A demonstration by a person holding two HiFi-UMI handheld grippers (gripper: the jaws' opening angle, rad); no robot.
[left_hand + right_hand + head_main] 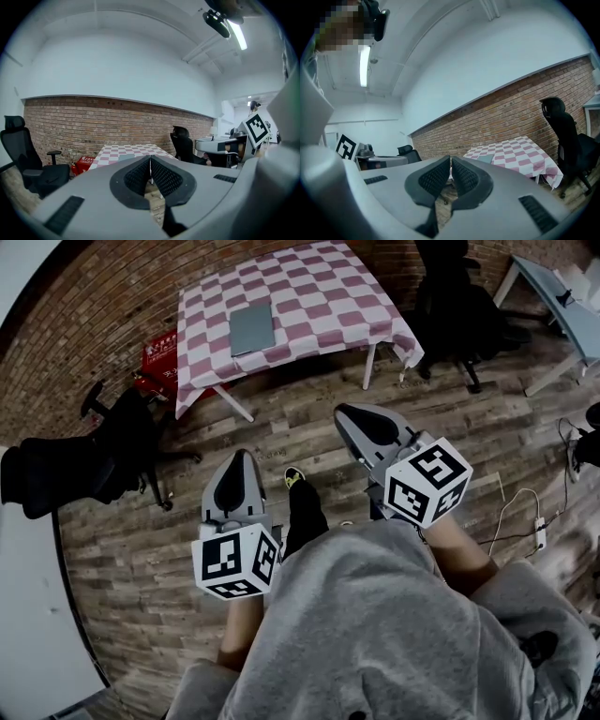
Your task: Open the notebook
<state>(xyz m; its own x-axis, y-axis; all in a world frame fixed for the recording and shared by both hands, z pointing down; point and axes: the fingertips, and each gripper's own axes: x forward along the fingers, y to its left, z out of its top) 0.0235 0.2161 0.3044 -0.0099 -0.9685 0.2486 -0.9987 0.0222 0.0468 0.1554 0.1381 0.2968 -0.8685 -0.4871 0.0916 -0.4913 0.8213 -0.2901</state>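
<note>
Currently the notebook (251,329) lies closed and flat on the checkered tablecloth (319,296), near the middle of the table's left half, and nothing is touching it. The person in a grey sweatshirt (375,624) stands on the wood floor (281,423), well apart from the table. Both grippers are out in front of the body and point toward the table. On the left gripper (240,457) the jaws are fully together, tips meeting, with nothing between them. The right gripper (343,412) looks closed too, with only a thin slit between the ribbed pads and nothing in it. From both gripper views the table with the notebook shows beyond the jaw tips, far off, against the brick wall (93,126). A red crate (159,360) sits on the floor by the table's left end. A black office chair (112,451) stands left of the person, and another black chair (450,296) is just beside the table's right end.
</note>
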